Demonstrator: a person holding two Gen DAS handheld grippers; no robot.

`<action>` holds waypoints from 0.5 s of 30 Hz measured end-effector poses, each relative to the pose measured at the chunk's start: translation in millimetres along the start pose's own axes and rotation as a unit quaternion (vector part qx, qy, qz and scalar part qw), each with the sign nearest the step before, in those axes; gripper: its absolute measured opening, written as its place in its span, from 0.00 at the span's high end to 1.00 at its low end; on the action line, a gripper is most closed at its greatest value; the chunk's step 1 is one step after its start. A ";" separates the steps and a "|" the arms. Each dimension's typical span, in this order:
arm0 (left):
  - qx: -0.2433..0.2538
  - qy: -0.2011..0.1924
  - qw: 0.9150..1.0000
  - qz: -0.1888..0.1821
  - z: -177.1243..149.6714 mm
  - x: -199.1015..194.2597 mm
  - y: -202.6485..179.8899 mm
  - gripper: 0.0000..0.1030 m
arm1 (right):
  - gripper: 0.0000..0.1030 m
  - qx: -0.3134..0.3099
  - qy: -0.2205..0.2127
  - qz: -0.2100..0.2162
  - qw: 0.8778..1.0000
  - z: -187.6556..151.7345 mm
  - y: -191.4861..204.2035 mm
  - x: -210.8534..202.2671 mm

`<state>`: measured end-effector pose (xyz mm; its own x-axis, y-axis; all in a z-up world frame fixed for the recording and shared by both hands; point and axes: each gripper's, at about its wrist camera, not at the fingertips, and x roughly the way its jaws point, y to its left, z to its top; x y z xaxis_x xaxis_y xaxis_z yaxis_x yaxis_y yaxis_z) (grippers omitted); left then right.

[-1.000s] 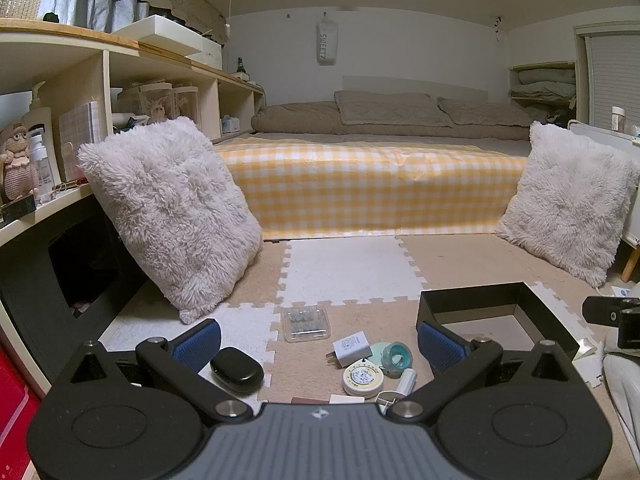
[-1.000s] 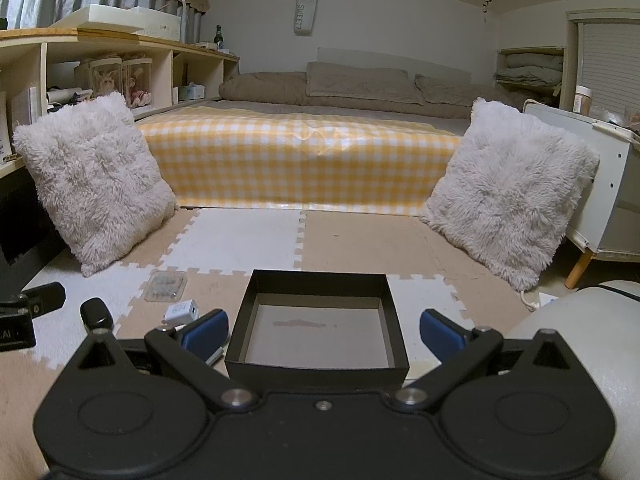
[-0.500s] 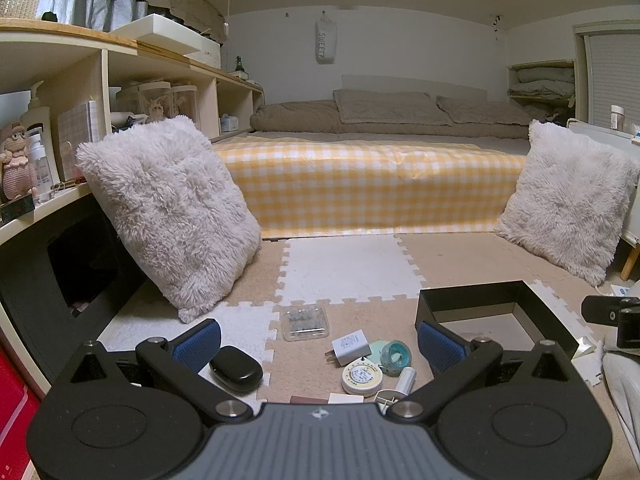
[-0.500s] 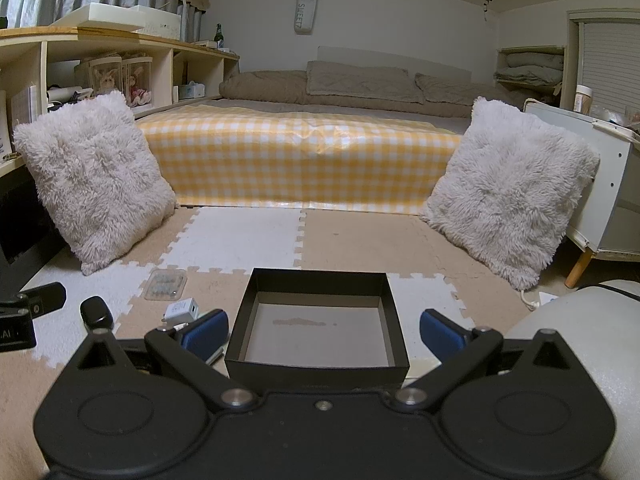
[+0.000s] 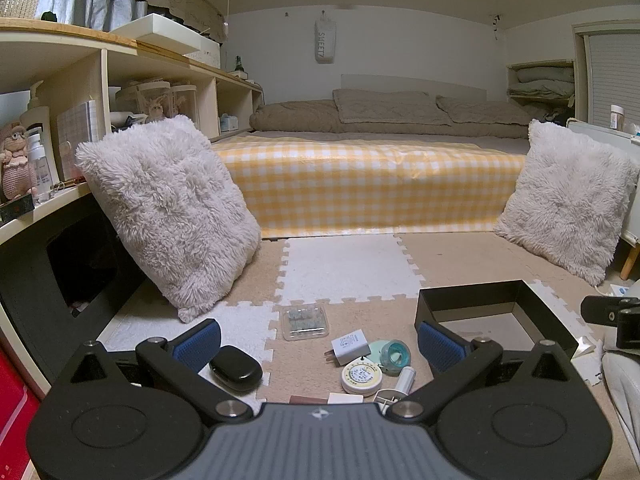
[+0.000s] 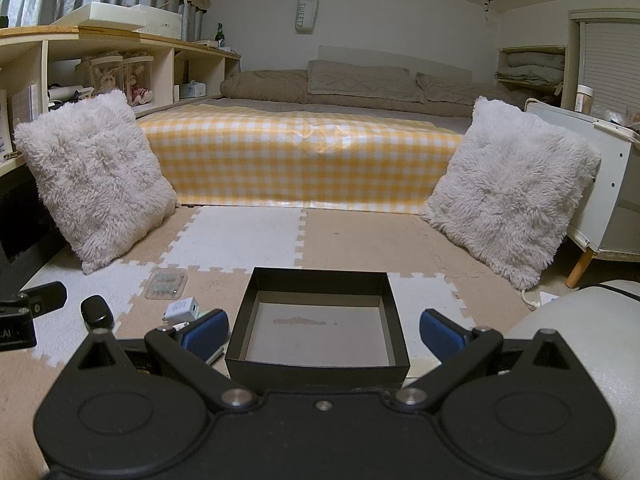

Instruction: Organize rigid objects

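Left wrist view: left gripper (image 5: 319,340) low centre, jaws spread wide, nothing between them; blue ribbed pads (image 5: 197,337) on black plastic fingers. Small rigid items are scattered on the foam puzzle mat (image 5: 344,268), tan and white interlocking tiles, lower centre. Glossy black oval case (image 5: 236,368) sits just beside the left pad. Clear flat plastic case (image 5: 305,321) with small pieces inside lies farther back. White boxy charger plug (image 5: 349,346) lies near the round white tape measure (image 5: 361,377). Teal tape roll (image 5: 394,355) rests on a pale green disc, touching it. White cylinder tube (image 5: 405,378) is at the gripper's front edge, partly hidden. Black square cardboard box (image 5: 524,304), open top, empty, matte walls, lower right; its near left corner is blocked by the right pad. Fluffy white cushion (image 5: 168,212) leans against the shelf at left. A second cushion (image 5: 568,196) is at right. Yellow checked bed cover (image 5: 360,188) across the middle.

Right wrist view: right gripper (image 6: 322,332) jaws wide apart, straddling the black box (image 6: 394,320) without touching it; the box is lower centre, grey bare floor with a faint smear. Charger plug (image 6: 182,309) and clear case (image 6: 167,283) lie left of the box, well apart from it. The left pad covers other items. Black case (image 6: 96,309) far lower left.
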<state>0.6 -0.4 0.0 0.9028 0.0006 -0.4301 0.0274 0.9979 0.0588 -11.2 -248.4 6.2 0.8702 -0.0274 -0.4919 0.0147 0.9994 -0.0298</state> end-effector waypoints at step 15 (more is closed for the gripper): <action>-0.001 0.001 1.000 0.003 -1.5 0.1 -3.6 0.00 | 0.00 -0.002 -0.001 0.002 1.000 1.7 1.6 0.6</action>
<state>0.0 -3.9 -1.6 0.9016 0.0069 -0.4324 0.0213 0.9979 0.0604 -9.8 -246.8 7.3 0.8713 -0.0233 -0.4902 0.0091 0.9995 -0.0314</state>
